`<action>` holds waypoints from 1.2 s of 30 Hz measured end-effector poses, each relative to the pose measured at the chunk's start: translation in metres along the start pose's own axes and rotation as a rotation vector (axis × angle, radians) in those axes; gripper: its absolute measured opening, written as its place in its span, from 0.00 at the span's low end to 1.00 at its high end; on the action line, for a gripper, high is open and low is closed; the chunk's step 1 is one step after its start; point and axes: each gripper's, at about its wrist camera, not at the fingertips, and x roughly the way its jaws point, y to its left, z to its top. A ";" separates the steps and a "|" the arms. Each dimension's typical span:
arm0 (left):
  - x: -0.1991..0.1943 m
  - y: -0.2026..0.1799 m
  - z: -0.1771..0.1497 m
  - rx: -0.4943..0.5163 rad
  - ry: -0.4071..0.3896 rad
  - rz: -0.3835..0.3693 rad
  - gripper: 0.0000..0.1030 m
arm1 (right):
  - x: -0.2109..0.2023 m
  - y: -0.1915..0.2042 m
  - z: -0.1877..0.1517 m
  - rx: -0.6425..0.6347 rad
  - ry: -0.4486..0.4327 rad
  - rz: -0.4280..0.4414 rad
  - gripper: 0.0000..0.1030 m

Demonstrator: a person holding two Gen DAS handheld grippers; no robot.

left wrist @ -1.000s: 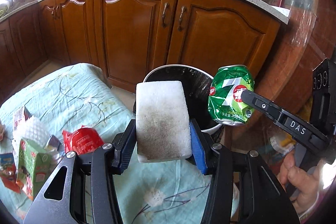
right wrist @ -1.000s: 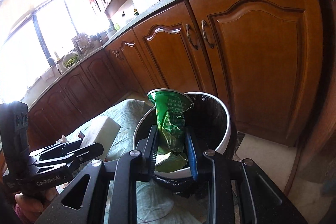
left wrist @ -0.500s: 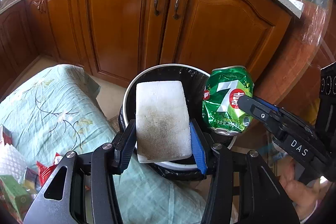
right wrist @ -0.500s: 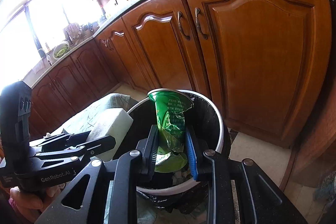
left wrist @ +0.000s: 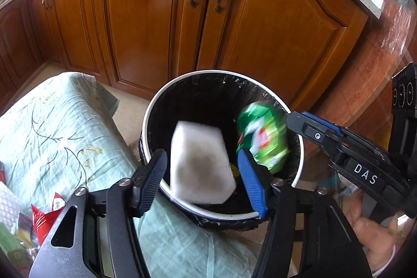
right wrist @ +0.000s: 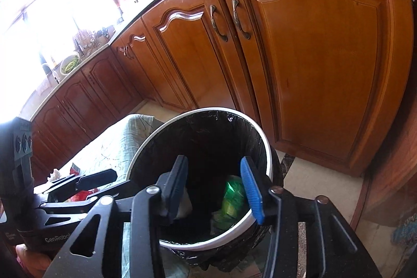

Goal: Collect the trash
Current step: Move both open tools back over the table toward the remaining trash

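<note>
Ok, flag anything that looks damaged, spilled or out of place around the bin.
The green soda can dropping into the black-lined bin is crumpled. The white foam block beside it has a dirty grey patch. Wrappers lie scattered on the green tablecloth. Nothing has spilled outside the bin.

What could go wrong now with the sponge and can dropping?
Both grippers, left and right, are open, so nothing steers the fall. The sponge is low near the bin's front rim and might clip it and tumble out. The can might spill leftover drink.
</note>
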 end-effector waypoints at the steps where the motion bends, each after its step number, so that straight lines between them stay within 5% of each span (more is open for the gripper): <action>1: -0.003 0.001 -0.001 -0.002 -0.006 -0.002 0.62 | -0.003 0.000 -0.001 0.007 -0.006 0.006 0.48; 5: -0.020 0.008 -0.012 -0.019 -0.034 0.002 0.66 | -0.014 0.004 -0.008 0.032 -0.034 0.048 0.76; 8: -0.037 0.016 -0.024 -0.048 -0.064 0.004 0.68 | -0.021 0.010 -0.018 0.046 -0.051 0.073 0.84; 28: -0.157 0.095 -0.158 -0.248 -0.209 0.154 0.72 | -0.041 0.099 -0.095 0.007 0.013 0.224 0.89; 36: -0.178 0.125 -0.184 -0.307 -0.226 0.194 0.72 | -0.039 0.132 -0.113 -0.038 0.050 0.257 0.89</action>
